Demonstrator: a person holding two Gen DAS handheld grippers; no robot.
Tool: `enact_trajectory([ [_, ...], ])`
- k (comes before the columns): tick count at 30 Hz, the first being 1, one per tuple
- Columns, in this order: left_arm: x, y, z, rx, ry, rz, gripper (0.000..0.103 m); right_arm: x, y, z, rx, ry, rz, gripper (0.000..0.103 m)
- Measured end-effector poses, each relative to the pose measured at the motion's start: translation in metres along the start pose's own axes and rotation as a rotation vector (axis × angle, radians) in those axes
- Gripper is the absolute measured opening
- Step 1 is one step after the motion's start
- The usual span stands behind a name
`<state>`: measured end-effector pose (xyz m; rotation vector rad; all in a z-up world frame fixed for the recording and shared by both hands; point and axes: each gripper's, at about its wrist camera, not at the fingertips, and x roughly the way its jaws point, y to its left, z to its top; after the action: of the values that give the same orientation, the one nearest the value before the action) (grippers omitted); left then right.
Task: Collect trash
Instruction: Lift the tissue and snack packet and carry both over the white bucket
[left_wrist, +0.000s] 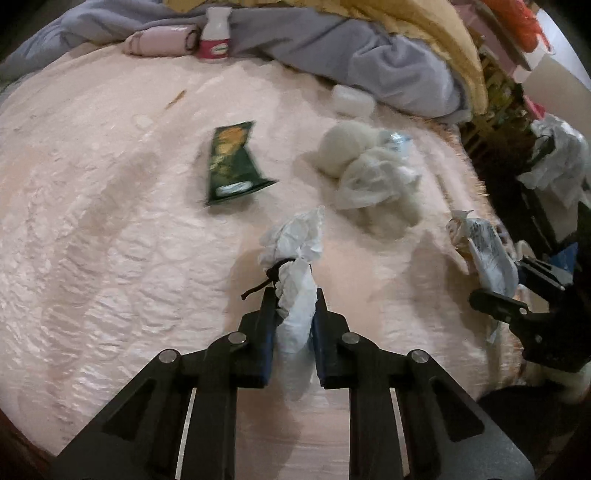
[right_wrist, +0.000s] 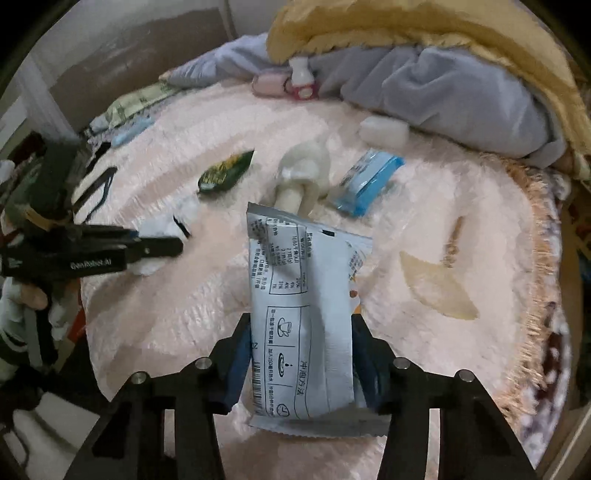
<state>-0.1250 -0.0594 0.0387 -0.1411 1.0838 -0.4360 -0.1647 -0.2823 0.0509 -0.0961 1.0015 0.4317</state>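
Note:
My left gripper (left_wrist: 293, 295) is shut on a crumpled white tissue (left_wrist: 293, 266) with a dark string around it, held above the pink bedspread (left_wrist: 110, 221). My right gripper (right_wrist: 301, 321) is shut on a silver printed food packet (right_wrist: 301, 295). The right gripper with its packet (left_wrist: 491, 254) also shows at the right of the left wrist view, and the left gripper (right_wrist: 155, 247) at the left of the right wrist view. A green wrapper (left_wrist: 232, 162) (right_wrist: 225, 171), a blue packet (right_wrist: 365, 182) and a white plastic bag (left_wrist: 369, 177) over a cream plush lie on the bed.
A small white bottle with a red label (left_wrist: 214, 35) (right_wrist: 301, 79) and a pink roll (left_wrist: 159, 42) lie by grey and yellow blankets (left_wrist: 332, 48) at the far side. A white block (right_wrist: 384, 131), a pale peel (right_wrist: 436, 284). The fringed bed edge (right_wrist: 543, 258) runs on the right.

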Motion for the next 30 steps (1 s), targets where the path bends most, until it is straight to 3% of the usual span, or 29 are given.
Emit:
enact_trajectory([
  [16, -0.019, -0.119, 0.018, 0.184, -0.066, -0.104, 0.014, -0.087, -0.032, -0.035, 0.088, -0.138, -0.141, 0.048],
  [30, -0.013, -0.222, 0.023, 0.375, -0.07, -0.149, 0.014, -0.146, -0.087, -0.088, 0.225, -0.174, -0.279, 0.048],
])
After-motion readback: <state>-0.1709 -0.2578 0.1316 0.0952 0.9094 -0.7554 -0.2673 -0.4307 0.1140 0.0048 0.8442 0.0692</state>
